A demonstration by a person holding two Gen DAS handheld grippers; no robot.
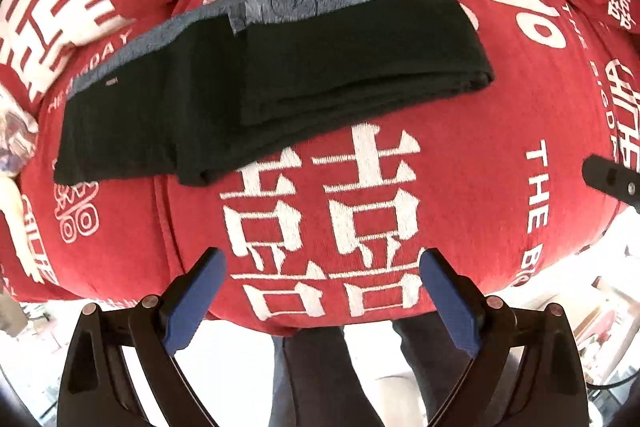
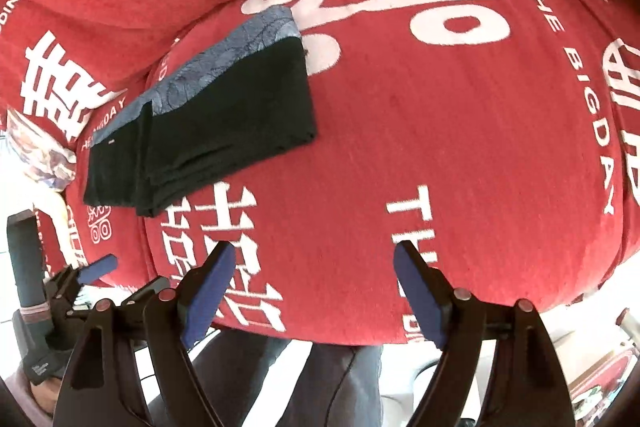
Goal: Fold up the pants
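Black pants (image 1: 256, 83) with a blue-grey patterned band lie folded in a flat stack on the red cover (image 1: 460, 131), up and left of centre in the left wrist view. My left gripper (image 1: 322, 267) hangs above the cover's near edge, open, nothing between its blue pads (image 1: 192, 303). In the right wrist view the same folded pants (image 2: 208, 123) lie at the left. My right gripper (image 2: 316, 263) is open above the near edge with empty blue pads (image 2: 420, 303). The left gripper (image 2: 76, 287) shows at the lower left there, held by a hand.
The red cover (image 2: 460, 131) with white characters drapes a rounded cushion and a raised back. A patterned fabric item (image 2: 36, 155) lies at the left edge. A person's dark trouser legs (image 1: 312, 379) stand below the near edge, on a pale floor.
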